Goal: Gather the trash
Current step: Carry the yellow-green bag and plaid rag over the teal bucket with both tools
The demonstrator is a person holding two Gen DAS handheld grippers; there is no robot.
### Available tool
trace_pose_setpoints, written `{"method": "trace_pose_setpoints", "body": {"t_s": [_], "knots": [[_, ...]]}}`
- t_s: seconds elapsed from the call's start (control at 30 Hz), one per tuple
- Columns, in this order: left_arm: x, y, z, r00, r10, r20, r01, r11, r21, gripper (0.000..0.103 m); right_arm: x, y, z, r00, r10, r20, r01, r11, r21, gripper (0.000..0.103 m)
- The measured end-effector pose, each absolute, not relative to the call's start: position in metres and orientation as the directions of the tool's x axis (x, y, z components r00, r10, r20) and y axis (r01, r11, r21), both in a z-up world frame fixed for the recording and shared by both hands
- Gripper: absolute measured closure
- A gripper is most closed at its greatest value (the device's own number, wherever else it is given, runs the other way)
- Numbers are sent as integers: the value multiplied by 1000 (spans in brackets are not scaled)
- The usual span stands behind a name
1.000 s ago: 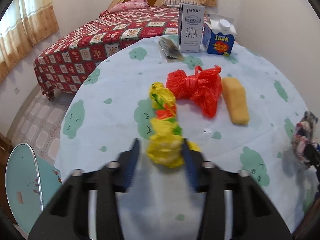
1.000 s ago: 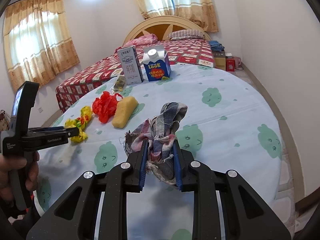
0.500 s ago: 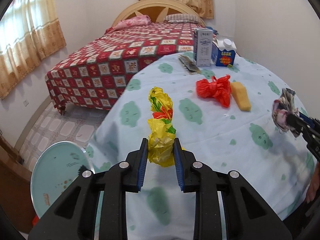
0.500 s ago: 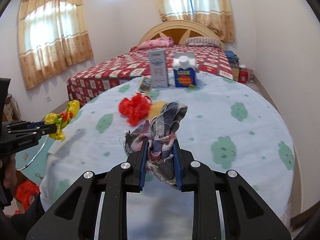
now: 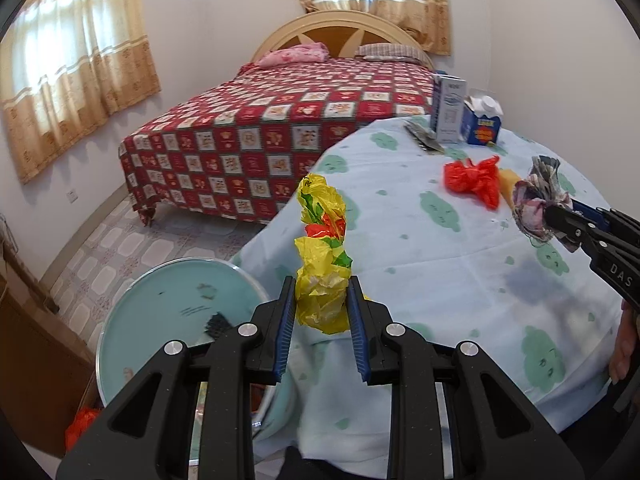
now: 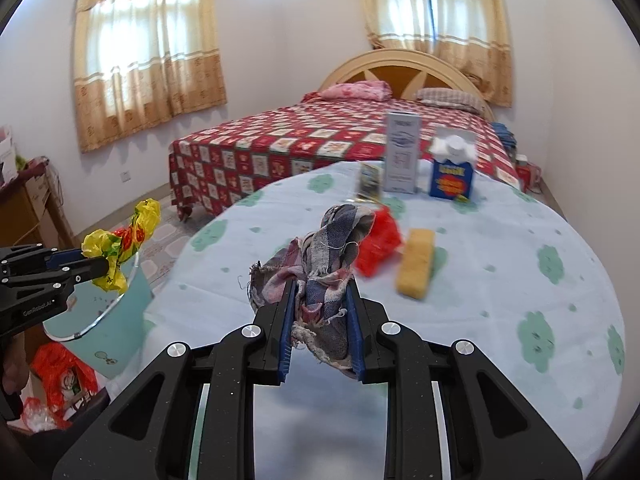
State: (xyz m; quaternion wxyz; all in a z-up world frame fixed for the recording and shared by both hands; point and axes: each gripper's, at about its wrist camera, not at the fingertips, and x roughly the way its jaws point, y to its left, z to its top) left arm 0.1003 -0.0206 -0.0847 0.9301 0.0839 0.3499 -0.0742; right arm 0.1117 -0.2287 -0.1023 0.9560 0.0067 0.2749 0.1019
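A: Left wrist view first. Step?

B: Carry to the bin. Left gripper (image 5: 320,316), fingers nearly closed, pinches the yellow plastic bag (image 5: 322,256), lifted off the bench (image 5: 460,280) at its left edge. The teal bin (image 5: 176,312) sits on the floor just left of that edge, mouth open.

A: Next move?

B: Probably swing further left over the bin mouth, then let go. Gripper tilts downward, fingers level with each other.

A: Right wrist view?

B: Same step. Right gripper (image 6: 322,316), fingers close together, clamps the plaid rag (image 6: 324,264), held above the bench's near edge. It needs to travel left across to the bin (image 6: 104,324), well apart yet. Pointed forward and a bit down.

A: Left on the bench?

B: Red plastic bag (image 6: 380,244), sponge (image 6: 416,262), two cartons at the far edge.
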Motion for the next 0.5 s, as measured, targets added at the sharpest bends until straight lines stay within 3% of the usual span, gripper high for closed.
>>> {"method": "trace_pose_setpoints", "body": {"t_s": [0.5], "knots": [[89, 31, -76, 765, -4, -643, 103, 988, 115, 77, 123, -166, -92, 804, 288, -520, -318, 948, 34, 79]]}}
